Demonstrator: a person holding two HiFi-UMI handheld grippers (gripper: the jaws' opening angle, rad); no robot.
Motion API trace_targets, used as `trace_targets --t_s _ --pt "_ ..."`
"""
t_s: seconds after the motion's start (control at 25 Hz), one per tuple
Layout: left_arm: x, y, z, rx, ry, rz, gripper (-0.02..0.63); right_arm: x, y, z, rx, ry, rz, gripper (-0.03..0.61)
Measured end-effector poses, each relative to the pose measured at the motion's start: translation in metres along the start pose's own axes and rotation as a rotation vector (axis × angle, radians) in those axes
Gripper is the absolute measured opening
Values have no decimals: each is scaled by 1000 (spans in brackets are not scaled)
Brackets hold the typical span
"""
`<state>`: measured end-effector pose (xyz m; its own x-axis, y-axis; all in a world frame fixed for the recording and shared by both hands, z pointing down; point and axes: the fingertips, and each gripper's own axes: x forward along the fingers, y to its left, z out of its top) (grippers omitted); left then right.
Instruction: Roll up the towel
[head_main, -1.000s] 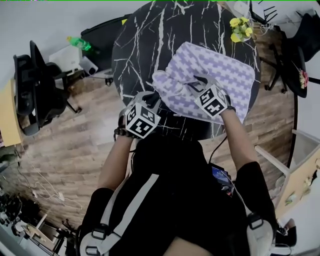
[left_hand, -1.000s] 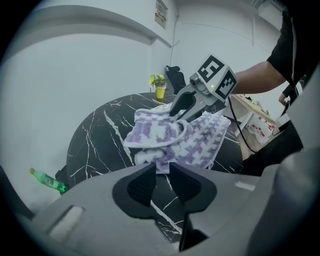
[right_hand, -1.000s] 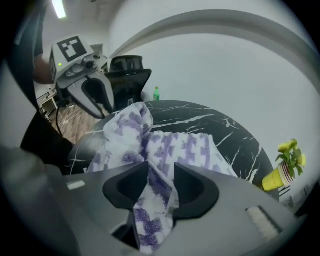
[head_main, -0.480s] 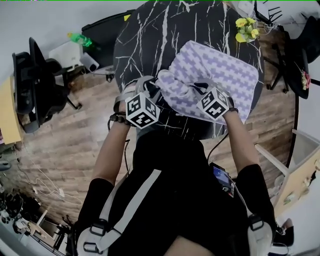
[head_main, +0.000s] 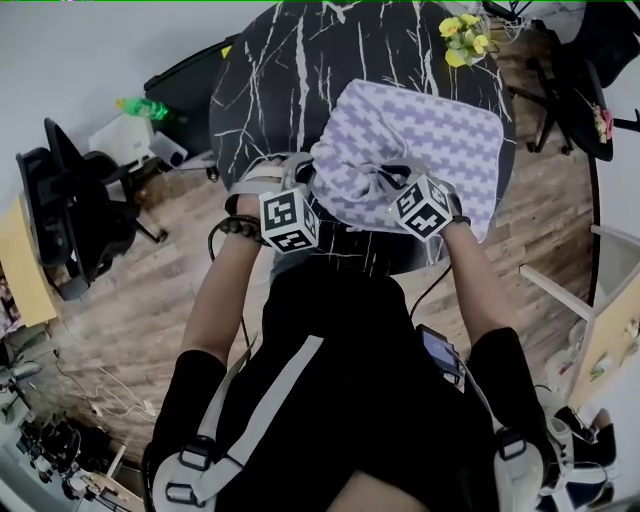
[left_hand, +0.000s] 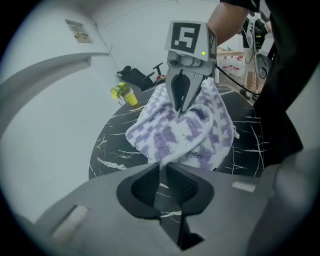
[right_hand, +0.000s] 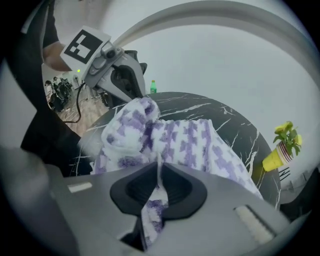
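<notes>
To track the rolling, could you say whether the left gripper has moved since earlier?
Yes: left gripper moved from the table edge toward the towel; its jaws have just closed on it.

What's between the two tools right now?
Head view: the purple-and-white towel, its bunched near edge spanning from left tool to right tool. Both have just been closing their jaws and now pinch it.

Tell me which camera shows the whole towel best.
Head view: the towel lies in full on the black table, near edge bunched up. The left gripper view shows mainly that raised bunch; the right gripper view shows a foreshortened, partly hidden stretch.
</notes>
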<state>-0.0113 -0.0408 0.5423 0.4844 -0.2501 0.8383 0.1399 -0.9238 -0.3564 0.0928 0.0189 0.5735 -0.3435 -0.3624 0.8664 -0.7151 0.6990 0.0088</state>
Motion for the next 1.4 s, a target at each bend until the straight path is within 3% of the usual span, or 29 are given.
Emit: trace_targets --t_s 0.04,0.24,0.48,0.76,0.96,1.16,1.4 --pt "0 -2 0 -2 1 -8 29 -2 -1 1 5 -5 -6 38" --pt "-2 -8 -4 -94 5 -34 20 -10 -11 6 7 -41 -47 37" --pt "-22 -16 -21 -335 23 -19 18 -22 -30 28 -33 -126 -111 31" --pt "-63 -41 -67 -535 126 50 18 -15 -54 84 -139 -200 -136 28" --pt "-88 -57 -98 -712 107 40 20 3 -58 140 -207 -241 -176 26" --pt "-103 -53 -128 -762 100 25 20 22 -52 192 -225 -265 -198 26" --pt "-104 -34 -170 -765 120 -9 20 57 -51 237 -232 -250 -216 26"
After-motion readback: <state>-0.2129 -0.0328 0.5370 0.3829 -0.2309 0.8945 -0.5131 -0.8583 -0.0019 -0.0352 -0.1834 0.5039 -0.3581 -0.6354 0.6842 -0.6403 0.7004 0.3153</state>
